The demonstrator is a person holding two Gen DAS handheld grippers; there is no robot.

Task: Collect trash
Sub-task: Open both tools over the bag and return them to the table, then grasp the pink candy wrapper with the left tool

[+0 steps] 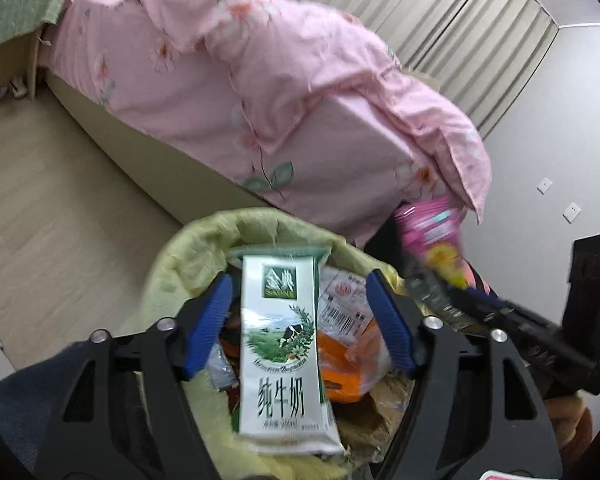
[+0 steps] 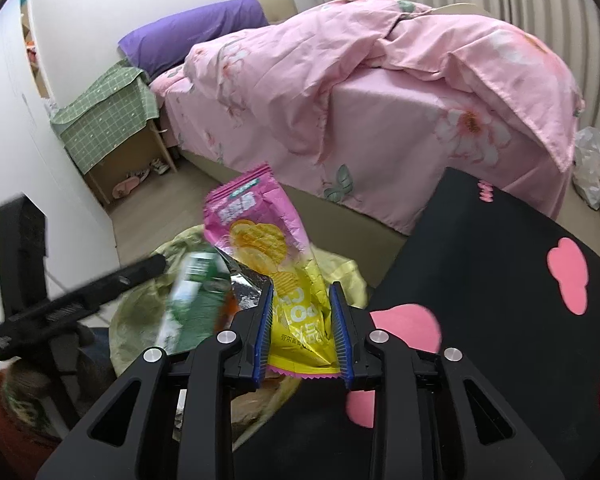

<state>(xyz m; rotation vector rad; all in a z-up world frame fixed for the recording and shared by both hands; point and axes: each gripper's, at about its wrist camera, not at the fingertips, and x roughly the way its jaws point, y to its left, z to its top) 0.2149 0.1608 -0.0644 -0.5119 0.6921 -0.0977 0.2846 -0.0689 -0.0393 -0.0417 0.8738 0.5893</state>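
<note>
A white and green milk carton (image 1: 280,344) stands upright over the trash bin's yellow-green liner (image 1: 188,248). It sits between the blue pads of my left gripper (image 1: 299,280), which is open with a gap on each side of the carton. Below it the bin holds an orange wrapper (image 1: 340,360) and a barcoded packet (image 1: 344,300). My right gripper (image 2: 302,285) is shut on the lower end of a pink and yellow chip bag (image 2: 256,232), held just above the bin's liner (image 2: 140,312). The carton (image 2: 196,300) looks blurred from this side. The chip bag (image 1: 432,232) also shows at the right of the left wrist view.
A bed with a pink floral duvet (image 1: 300,100) stands close behind the bin. A black table with pink cloud shapes (image 2: 500,280) borders the bin on the right. Farther off are a nightstand under green cloth (image 2: 108,120), a white plastic bag (image 2: 590,164) and pale wood floor (image 1: 60,200).
</note>
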